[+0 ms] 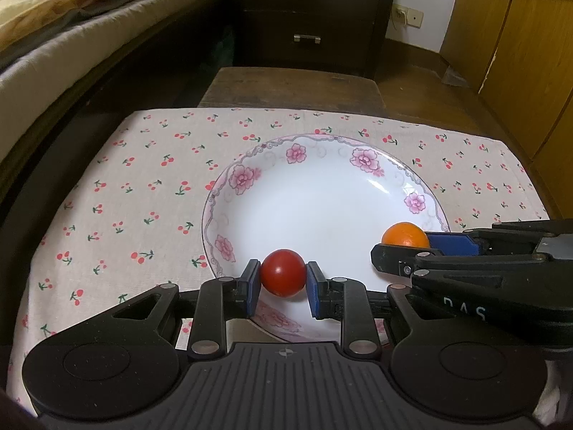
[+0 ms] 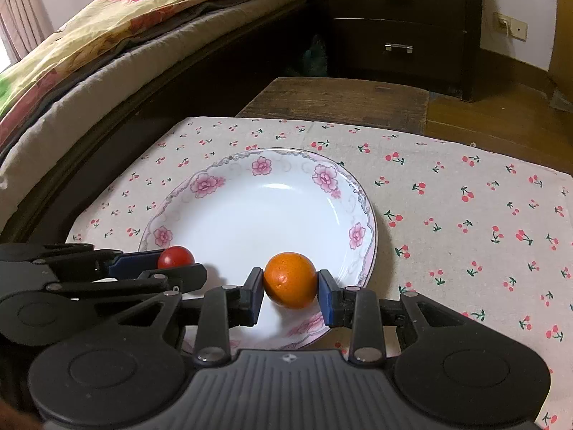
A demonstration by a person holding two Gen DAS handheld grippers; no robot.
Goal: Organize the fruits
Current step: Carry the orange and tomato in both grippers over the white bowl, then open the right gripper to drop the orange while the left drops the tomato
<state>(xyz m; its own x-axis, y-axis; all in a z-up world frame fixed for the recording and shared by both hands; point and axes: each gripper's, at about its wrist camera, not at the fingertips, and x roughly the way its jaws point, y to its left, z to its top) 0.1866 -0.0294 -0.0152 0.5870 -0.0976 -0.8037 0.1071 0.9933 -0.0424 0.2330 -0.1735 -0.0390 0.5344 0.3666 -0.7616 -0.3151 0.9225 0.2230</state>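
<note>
A white plate (image 1: 322,165) with pink flowers on its rim lies on a cherry-print cloth (image 1: 118,193). My left gripper (image 1: 283,281) is shut on a red tomato (image 1: 283,272), held over the plate's near edge. From the right, my right gripper (image 1: 404,247) reaches in, shut on an orange (image 1: 404,233). In the right wrist view the orange (image 2: 290,279) sits between the blue pads (image 2: 325,295) of the right gripper (image 2: 290,286) above the plate (image 2: 258,165). The tomato (image 2: 175,256) shows at the left in the left gripper (image 2: 172,263).
The cloth (image 2: 465,222) covers a dark wooden table (image 2: 343,96). A bed with a bright quilt (image 2: 107,28) runs along the left. A dark drawer chest (image 2: 397,18) stands behind, and yellow cabinet doors (image 1: 519,36) are at the right.
</note>
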